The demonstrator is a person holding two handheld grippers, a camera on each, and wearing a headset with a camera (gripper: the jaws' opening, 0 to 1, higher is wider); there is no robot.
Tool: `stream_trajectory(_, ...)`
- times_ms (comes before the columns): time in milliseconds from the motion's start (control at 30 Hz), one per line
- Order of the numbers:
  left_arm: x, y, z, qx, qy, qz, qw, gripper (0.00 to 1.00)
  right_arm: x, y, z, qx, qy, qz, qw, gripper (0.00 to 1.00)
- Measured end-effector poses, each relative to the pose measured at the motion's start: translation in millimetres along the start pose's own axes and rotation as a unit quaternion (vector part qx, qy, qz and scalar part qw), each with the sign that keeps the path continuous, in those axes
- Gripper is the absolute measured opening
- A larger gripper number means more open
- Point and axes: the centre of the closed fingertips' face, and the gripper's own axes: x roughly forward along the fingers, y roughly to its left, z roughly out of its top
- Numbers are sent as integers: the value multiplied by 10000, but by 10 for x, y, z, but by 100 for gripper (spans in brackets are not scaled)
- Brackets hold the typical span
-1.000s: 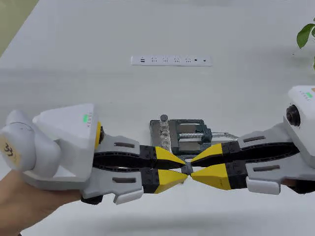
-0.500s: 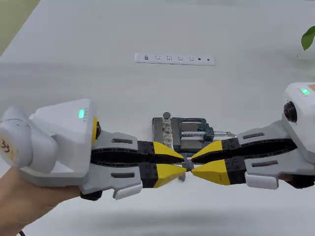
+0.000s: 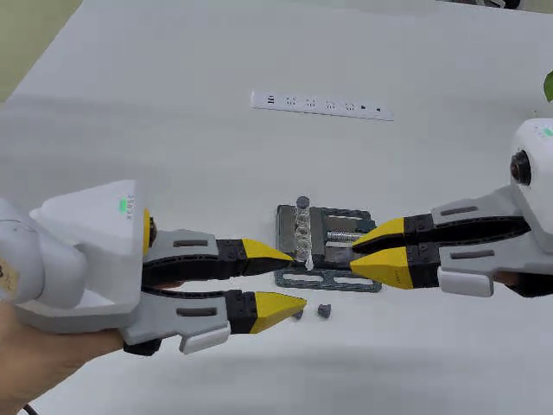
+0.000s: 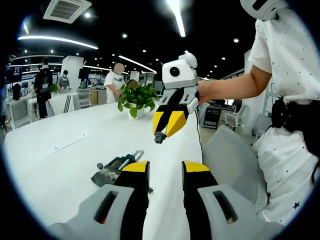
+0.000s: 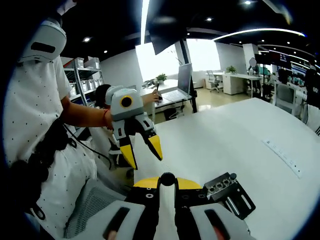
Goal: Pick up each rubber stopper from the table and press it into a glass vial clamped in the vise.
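While right claw (image 3: pixel 354 258) grips stopper (image 5: pixel 167 178), vise (image 3: pixel 289 229) nearby, power strip (image 3: pixel 321 105) beyond.

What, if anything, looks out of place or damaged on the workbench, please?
Nothing stands out: the vials sit in a row in the vise, and a loose stopper lies on the table beside it.

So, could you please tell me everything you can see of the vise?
The vise is small, dark blue-grey metal with steel jaws, a threaded screw on one side and a slotted base plate. It sits flat on the white table, clamping a row of glass vials; the far one carries a dark stopper.
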Motion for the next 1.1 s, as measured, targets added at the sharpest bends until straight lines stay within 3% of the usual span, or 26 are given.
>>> stream_trajectory(100,-59,93,-63,88,82,235,9997,30,14,-121,25,-62,143,-127,9998,5)
stream_trajectory(400,-187,256,-187,206,247,618,9976,44,106,-521,53,-236,702,-414,9964,5)
stream_trajectory(700,-241,344,-295,301,348,777,9959,55,287,-820,4,-326,1325,-529,9892,5)
stream_trajectory(900,-262,393,-380,323,380,845,9952,62,393,-999,-108,-482,1861,-602,9795,5)
stream_trajectory(1033,-257,408,-434,291,413,865,9950,66,474,-1043,-135,-552,2051,-553,9756,5)
stream_trajectory(1100,-255,416,-468,295,447,893,9946,70,510,-1067,-172,-669,2226,-522,9712,5)
